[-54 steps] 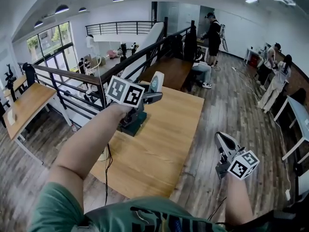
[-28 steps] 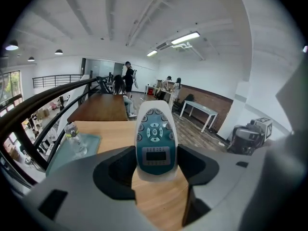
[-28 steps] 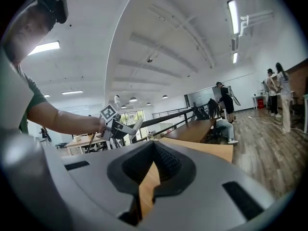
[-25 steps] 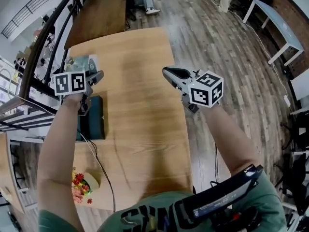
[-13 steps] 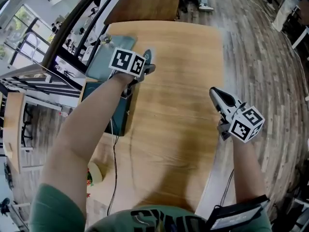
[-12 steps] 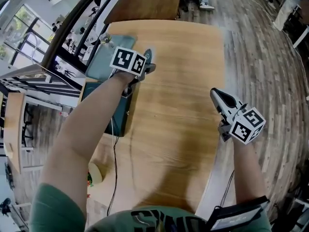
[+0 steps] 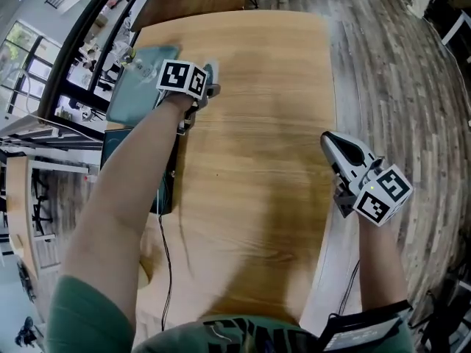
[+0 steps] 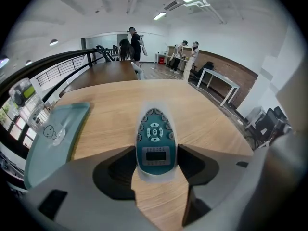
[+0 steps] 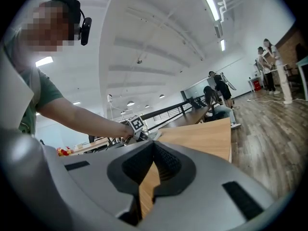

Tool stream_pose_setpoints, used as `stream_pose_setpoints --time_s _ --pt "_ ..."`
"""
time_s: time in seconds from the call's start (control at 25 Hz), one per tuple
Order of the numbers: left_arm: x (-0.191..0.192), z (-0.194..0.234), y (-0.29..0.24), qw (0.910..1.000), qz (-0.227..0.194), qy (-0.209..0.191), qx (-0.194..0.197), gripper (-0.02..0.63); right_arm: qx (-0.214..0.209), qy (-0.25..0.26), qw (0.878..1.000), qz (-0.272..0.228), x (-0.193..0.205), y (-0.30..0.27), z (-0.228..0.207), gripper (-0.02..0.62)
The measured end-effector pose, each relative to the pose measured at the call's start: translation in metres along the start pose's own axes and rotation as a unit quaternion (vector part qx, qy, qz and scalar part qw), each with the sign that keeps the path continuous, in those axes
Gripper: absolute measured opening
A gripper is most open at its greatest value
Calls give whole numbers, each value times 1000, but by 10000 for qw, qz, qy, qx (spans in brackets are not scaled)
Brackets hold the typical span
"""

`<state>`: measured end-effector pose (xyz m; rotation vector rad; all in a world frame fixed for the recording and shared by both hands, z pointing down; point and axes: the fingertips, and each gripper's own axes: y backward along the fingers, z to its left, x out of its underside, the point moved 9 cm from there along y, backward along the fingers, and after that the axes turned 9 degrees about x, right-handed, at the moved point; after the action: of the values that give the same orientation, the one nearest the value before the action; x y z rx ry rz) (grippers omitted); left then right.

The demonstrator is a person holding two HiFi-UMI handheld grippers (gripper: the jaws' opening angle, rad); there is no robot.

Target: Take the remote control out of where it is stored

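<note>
The remote control [image 8: 154,141], teal with a white rim, a small screen and round buttons, sits gripped between my left gripper's [image 8: 155,154] jaws, which press on both of its sides. In the head view the left gripper [image 7: 203,87] holds the remote control [image 7: 209,73] low over the wooden table [image 7: 257,123], beside a pale teal lid [image 7: 136,87]. My right gripper [image 7: 333,144] hangs at the table's right edge, jaws together and nothing in them; in the right gripper view its [image 9: 153,146] tips meet.
A dark teal box [image 7: 165,186] lies along the table's left edge under my left arm, with a cable trailing from it. A clear plastic piece [image 8: 33,112] rests on the teal lid [image 8: 53,138]. People stand far behind, across the room.
The left gripper has come down with the remote from mid-air to just above the table beside the teal lid. The right gripper has sunk to the table's right edge.
</note>
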<state>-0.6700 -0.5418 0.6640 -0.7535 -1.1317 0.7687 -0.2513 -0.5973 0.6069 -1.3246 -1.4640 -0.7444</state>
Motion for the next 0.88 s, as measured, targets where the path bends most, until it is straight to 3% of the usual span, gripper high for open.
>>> stream_pose_setpoints --time_s 0.2,0.36,0.52,0.88 --pt "5 4 -21 9997 59 -48 -236 275 95 -65 9999 43 9 6 -6 0" --pt "2 6 -26 9976 -376 -321 -492 278 145 -98 9998 115 16 5 -2 0" --pt "-2 4 -19 9963 -715 -366 -296 333 136 -48 9998 143 14 6 4 0" --pt "-13 -17 20 9912 -1225 -302 402 336 145 180 9996 164 -12 9 35 0"
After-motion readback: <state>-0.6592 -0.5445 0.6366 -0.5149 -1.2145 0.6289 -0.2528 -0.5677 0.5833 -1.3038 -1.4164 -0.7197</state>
